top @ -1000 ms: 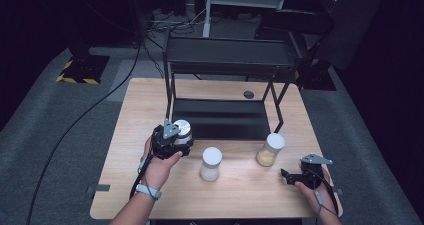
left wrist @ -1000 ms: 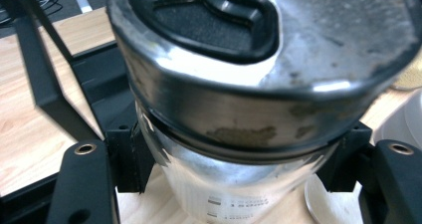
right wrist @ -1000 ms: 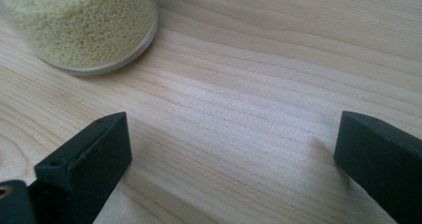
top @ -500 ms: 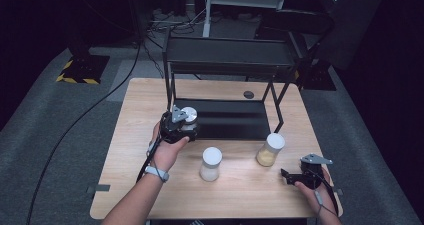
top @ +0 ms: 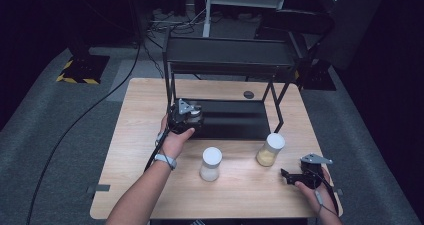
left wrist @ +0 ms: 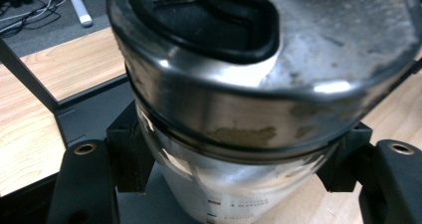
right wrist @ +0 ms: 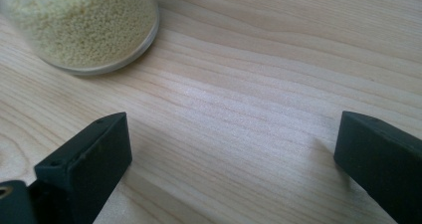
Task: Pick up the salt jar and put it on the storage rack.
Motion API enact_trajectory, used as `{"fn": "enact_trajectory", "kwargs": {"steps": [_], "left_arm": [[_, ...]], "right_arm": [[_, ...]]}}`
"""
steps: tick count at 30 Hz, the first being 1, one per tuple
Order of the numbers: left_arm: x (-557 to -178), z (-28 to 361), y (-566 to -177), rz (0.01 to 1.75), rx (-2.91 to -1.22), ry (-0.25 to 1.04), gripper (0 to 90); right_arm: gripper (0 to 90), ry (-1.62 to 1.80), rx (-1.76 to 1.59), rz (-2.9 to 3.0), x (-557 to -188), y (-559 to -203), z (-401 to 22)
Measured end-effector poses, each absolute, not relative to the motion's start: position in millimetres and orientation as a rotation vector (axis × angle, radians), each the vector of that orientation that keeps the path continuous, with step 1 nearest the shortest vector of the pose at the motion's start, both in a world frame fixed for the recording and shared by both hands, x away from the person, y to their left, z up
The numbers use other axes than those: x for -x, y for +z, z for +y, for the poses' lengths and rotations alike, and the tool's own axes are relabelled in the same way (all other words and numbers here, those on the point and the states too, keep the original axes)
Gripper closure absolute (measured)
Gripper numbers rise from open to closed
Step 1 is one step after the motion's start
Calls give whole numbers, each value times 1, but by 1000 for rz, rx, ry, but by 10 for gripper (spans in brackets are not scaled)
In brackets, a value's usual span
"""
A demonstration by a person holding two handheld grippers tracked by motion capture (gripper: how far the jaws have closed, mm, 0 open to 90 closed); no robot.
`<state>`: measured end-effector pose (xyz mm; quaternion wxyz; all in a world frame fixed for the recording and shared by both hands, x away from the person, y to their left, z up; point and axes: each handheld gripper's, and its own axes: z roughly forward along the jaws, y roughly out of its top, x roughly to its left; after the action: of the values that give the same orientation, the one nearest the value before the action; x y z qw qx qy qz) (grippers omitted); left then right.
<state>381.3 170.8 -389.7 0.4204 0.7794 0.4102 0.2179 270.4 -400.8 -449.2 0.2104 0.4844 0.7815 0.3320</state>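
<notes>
My left gripper (top: 186, 116) is shut on a glass jar (left wrist: 239, 114) with a silver metal lid and a black flip cap. It holds the jar at the front left edge of the black shelf's lower tray (top: 235, 120). In the left gripper view its jaws press the jar's sides just under the lid. My right gripper (top: 289, 176) rests low at the table's front right, open, and between its jaws (right wrist: 234, 154) there is only bare wood. A jar of yellow grains (top: 270, 149) (right wrist: 84, 25) stands just ahead of it and to its left.
A white-lidded jar with pale contents (top: 210, 163) stands at the front middle of the wooden table (top: 135, 115). The black two-level rack (top: 230, 60) takes up the table's far half. A small dark disc (top: 248, 94) lies behind the rack. Cables trail from both grippers.
My left gripper has carried the jar away from the table's front and to the right, up to the rack's lower tray. The right gripper has stayed where it was.
</notes>
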Motion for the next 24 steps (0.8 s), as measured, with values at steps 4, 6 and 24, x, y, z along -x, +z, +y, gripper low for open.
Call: {"fn": "enact_trajectory", "kwargs": {"steps": [4, 6, 24], "left_arm": [[-388, 168, -395, 1020, -1961, 555, 304], [-391, 167, -398, 1026, -1955, 550, 304], [-403, 155, -421, 1020, -2000, 533, 303]], "right_arm": [[13, 923, -1347, 2173, -270, -449, -401], [13, 923, -1347, 2173, -270, -449, -401], [13, 924, -1347, 2172, -270, -449, -401]]}}
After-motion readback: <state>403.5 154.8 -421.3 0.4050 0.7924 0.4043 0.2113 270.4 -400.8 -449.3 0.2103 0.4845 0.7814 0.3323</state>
